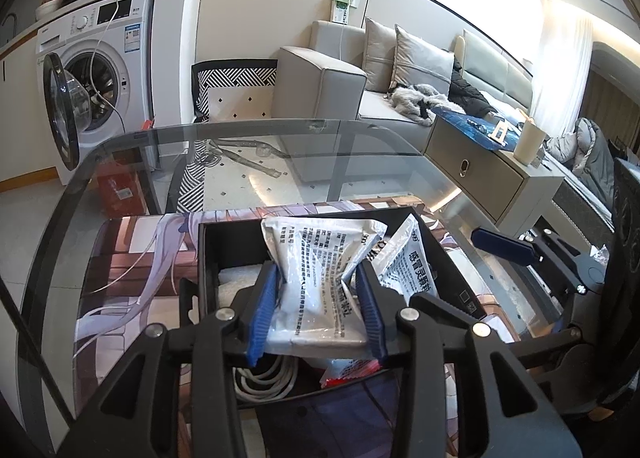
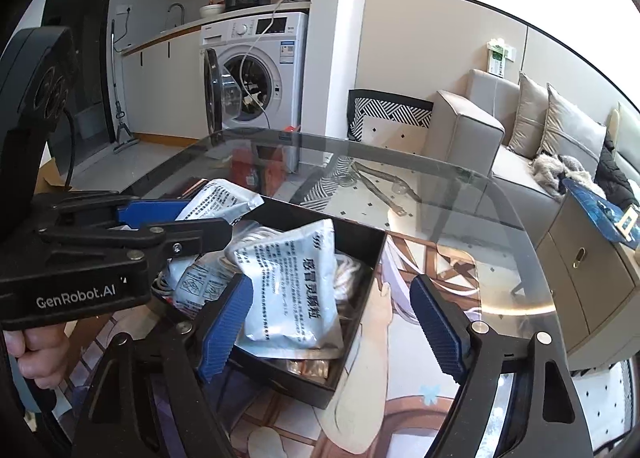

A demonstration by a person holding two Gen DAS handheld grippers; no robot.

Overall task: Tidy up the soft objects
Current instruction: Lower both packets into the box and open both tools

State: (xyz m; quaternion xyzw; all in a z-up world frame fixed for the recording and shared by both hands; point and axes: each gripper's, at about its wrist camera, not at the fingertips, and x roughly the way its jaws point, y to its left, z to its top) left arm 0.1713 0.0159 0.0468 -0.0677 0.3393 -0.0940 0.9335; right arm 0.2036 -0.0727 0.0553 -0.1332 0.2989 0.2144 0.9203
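In the left wrist view, low centre, the left gripper point(image 1: 318, 308) pinches a white sachet point(image 1: 316, 278) narrowly between its blue pads, holding it over the black box point(image 1: 208, 254), probably to settle it inside. In the right wrist view, the right gripper point(image 2: 332, 322) gapes wide at lower centre, holding nothing, a second sachet point(image 2: 292, 290) lying in the box between its fingers, apparently let go there

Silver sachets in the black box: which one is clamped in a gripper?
The larger sachet, pinched between the left gripper's fingers. The other sachet lies free beside it.
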